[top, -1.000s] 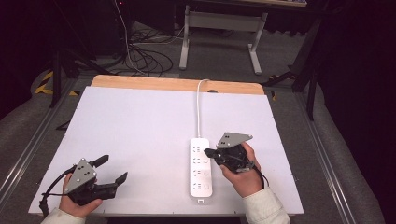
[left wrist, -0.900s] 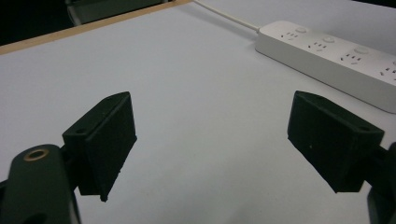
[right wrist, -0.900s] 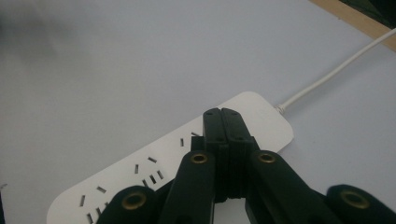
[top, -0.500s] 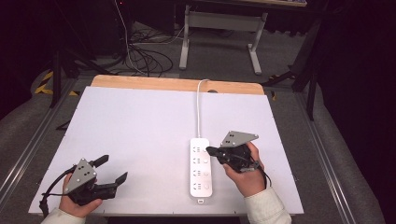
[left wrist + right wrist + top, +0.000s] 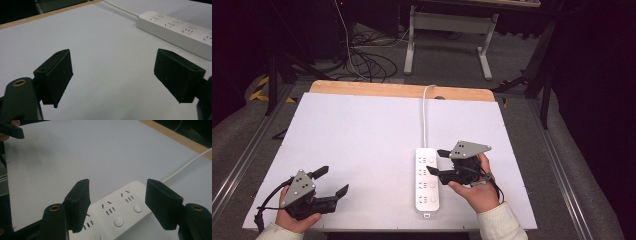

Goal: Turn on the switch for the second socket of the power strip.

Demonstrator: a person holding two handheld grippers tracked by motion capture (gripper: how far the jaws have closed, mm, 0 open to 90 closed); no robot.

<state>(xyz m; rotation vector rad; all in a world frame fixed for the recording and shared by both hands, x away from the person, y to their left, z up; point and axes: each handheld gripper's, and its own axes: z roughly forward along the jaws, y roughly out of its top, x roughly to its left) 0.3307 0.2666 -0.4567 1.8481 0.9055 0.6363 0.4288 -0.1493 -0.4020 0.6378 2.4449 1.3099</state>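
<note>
Left gripper (image 5: 334,181) near front-left corner of table (image 5: 362,130), jaws spread wide, nothing btwn, resting low. Bare white surface to its right, lots of room. Power strip (image 5: 427,177) right of centre, lying flat, cord (image 5: 425,117) running to far edge. Right gripper (image 5: 436,161) w/ jaws apart, hovering over strip's right side, not gripping. Strip prob rigid plastic, light, smooth; best pinched across narrow sides. Cord may drag.

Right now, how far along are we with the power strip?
Little looks done: the power strip lies flat on the white table, sockets empty, its cord running to the far edge. In hand: the right gripper hovers open over the strip. The left gripper waits open, apart. Any grasp or button press remains.
</note>
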